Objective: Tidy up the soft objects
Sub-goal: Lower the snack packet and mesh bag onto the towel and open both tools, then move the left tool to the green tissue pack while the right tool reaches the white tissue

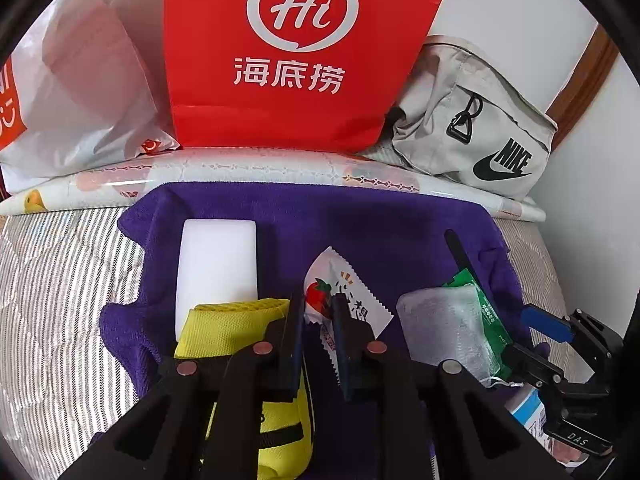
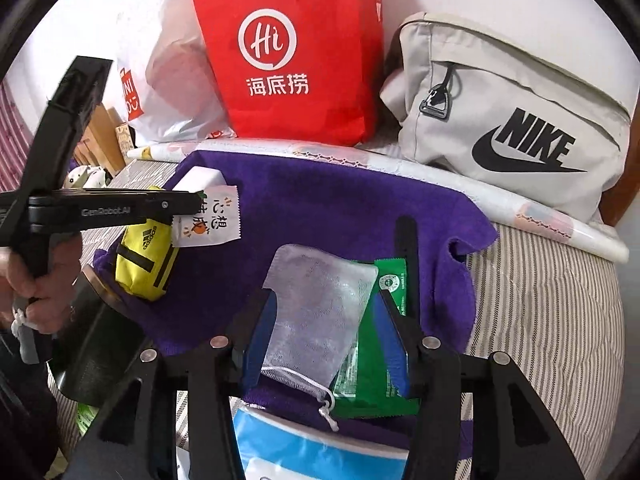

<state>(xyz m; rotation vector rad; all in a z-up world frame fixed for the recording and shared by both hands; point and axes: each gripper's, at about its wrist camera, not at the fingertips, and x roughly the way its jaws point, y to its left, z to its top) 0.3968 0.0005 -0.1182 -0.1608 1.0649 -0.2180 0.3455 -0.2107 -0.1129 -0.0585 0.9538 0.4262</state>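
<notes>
Tongs on the left point(image 1: 318, 312) are pinched shut on a white strawberry-print sachet point(image 1: 356, 304), with the yellow pouch point(image 1: 236, 320) just beside them on the purple towel point(image 1: 360, 224). The right tongs point(image 2: 326, 320) stand partly open, straddling a white mesh bag point(image 2: 316, 304) and green packet point(image 2: 394, 284) without pressing on either.
</notes>
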